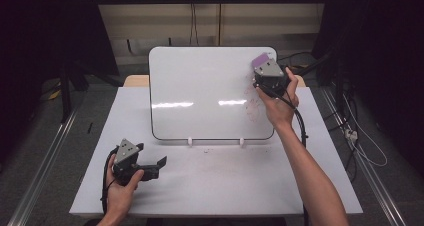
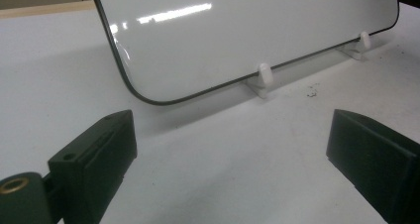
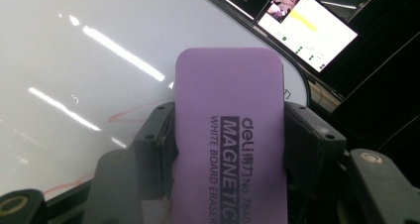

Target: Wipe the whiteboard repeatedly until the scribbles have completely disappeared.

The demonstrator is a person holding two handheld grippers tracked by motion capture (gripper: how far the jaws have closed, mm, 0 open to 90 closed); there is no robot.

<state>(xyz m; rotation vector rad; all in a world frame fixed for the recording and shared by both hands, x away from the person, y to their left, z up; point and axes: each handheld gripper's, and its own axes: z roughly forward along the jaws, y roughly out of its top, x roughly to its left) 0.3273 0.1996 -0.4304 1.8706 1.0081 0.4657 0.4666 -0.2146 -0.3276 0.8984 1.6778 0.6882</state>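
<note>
At the left of the high view the left gripper (image 1: 150, 167) rests low on the white table (image 1: 210, 186), held in the person's left hand (image 1: 122, 183), its cable looping down off the near edge; its grey three-cornered plate faces up and hides much of its body; in the left gripper view its two black jaws stand wide apart with bare tabletop between them, holding nothing, and both are cut off by the bottom of the frame. Beyond them the whiteboard (image 1: 210, 91) leans back on two small white feet (image 2: 264, 75), its black-rimmed lower corner rounded; a few dark specks (image 2: 311, 91) lie on the table just in front of it, too small to make out. Bright streaks of glare cross the board's middle; toward its right side faint reddish marks (image 1: 252, 103) show, smeared and unreadable. At the board's upper right corner the right gripper (image 1: 264, 68), gripped by the right hand (image 1: 280, 103), holds a purple eraser (image 1: 260, 60) against or just off the board; which, I cannot tell. In the right gripper view the jaws are closed on the eraser's two long sides; its lettering reads "deli" and "MAGNETIC WHITE BOARD ERASER", the lower part cut off. Behind the board's edge a lit screen (image 3: 307, 28) shows, its contents blurred; the surroundings are dark.
</note>
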